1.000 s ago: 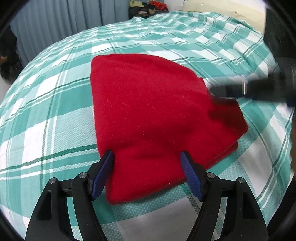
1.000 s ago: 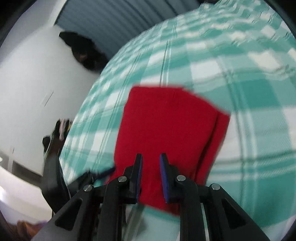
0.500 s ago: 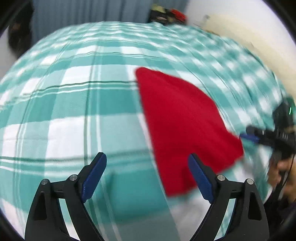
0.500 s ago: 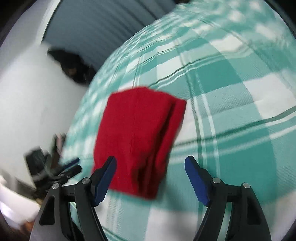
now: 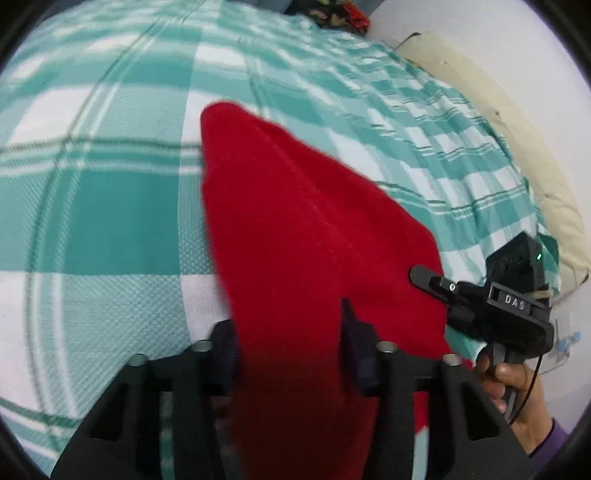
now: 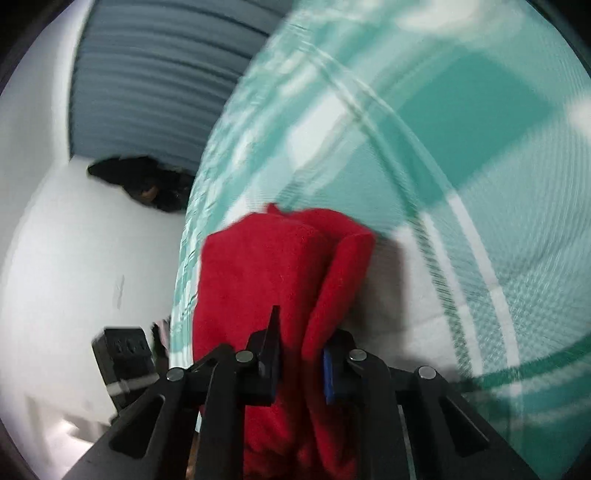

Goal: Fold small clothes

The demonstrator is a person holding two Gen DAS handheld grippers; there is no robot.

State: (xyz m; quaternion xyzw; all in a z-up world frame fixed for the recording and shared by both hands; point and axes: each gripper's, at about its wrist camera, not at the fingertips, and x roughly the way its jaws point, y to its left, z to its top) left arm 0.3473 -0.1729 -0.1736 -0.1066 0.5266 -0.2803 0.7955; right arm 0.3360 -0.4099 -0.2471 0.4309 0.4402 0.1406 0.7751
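Observation:
A folded red garment [image 5: 295,221] lies on the teal and white checked bedsheet [image 5: 92,206]. My left gripper [image 5: 288,328] is at its near edge. Its jaws are closing, with the red cloth filling the gap between them and bunching up toward the camera. In the right wrist view the garment [image 6: 258,266] shows its layered folded edge. My right gripper [image 6: 301,332] is closing on that edge, which is pinched between the pads. The left wrist view shows the right gripper [image 5: 424,275] at the garment's right side, held by a person's hand [image 5: 509,373].
A cream pillow [image 5: 517,147] lies along the bed's right edge. A dark heap of clothes [image 5: 332,18] sits at the far end. Left of the bed are a blue curtain [image 6: 166,74], a dark bundle [image 6: 147,184] and white floor.
Half a second ago both grippers stood wide open, clear of the garment. Both have since moved in and closed on its edges, and the cloth has lifted and bunched at the jaws.

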